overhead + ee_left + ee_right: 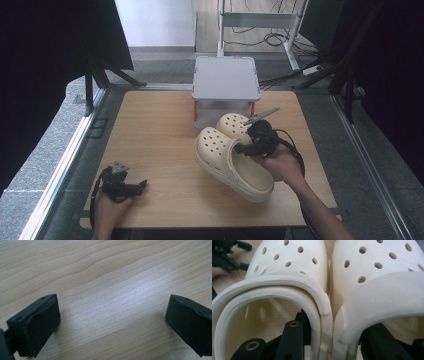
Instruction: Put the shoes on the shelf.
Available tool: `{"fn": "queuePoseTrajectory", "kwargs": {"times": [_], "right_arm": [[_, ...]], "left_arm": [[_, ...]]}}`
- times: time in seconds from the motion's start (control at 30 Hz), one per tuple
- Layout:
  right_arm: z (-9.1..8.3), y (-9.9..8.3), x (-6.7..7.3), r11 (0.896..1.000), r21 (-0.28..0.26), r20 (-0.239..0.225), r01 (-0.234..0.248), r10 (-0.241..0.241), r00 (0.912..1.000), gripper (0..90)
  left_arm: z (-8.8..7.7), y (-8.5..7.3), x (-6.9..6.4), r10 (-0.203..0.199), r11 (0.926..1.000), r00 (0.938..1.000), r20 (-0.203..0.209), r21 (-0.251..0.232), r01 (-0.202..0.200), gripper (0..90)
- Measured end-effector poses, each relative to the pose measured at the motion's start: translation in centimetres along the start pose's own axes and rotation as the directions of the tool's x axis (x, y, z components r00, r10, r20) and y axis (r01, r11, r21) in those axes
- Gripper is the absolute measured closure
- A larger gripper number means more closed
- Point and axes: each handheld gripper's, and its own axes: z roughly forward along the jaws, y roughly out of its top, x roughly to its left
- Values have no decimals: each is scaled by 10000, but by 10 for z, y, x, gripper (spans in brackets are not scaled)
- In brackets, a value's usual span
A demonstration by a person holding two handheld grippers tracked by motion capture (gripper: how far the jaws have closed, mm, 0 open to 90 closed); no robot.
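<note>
Plainly unmarked cream clogs [234, 157] — adjoining inner walls pinched together in right tongs [248, 148]; left tongs [141, 185] open, empty.

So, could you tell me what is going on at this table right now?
A person is handling a pair of cream clogs with the right gripper. Its jaws reach one into each shoe and pinch the two inner walls together, so both shoes hang from it, tilted above the wooden table. The left gripper rests open on the table, holding nothing. A closed grey box stands behind.

Black hand-held gripper [255, 140], trailing cable [295, 150]
</note>
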Motion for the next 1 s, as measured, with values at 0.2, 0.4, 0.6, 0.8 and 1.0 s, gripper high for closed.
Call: {"fn": "queuePoseTrajectory", "kwargs": {"times": [0.2,0.4,0.6,0.8,1.0], "right_arm": [[-12,17,-5,9999,-25,241,-120,120,9996,661],[-18,39,-12,9993,-152,567,-337,345,9978,661],[-19,63,-17,9975,-352,980,-607,639,9931,660],[-13,88,-28,9932,-407,1314,-1088,1133,9848,659],[-5,111,-38,9850,-460,1662,-1665,1719,9710,659]], "left_arm": [[0,0,0,-3,10000,10000,-3,1,3,0],[0,0,0,-26,10000,10000,-1,-18,26,0],[0,0,0,-36,10000,10000,7,-12,36,0],[0,0,0,-38,10000,10000,10,-12,38,0],[0,0,0,0,10000,10000,61,31,0,0]]}}
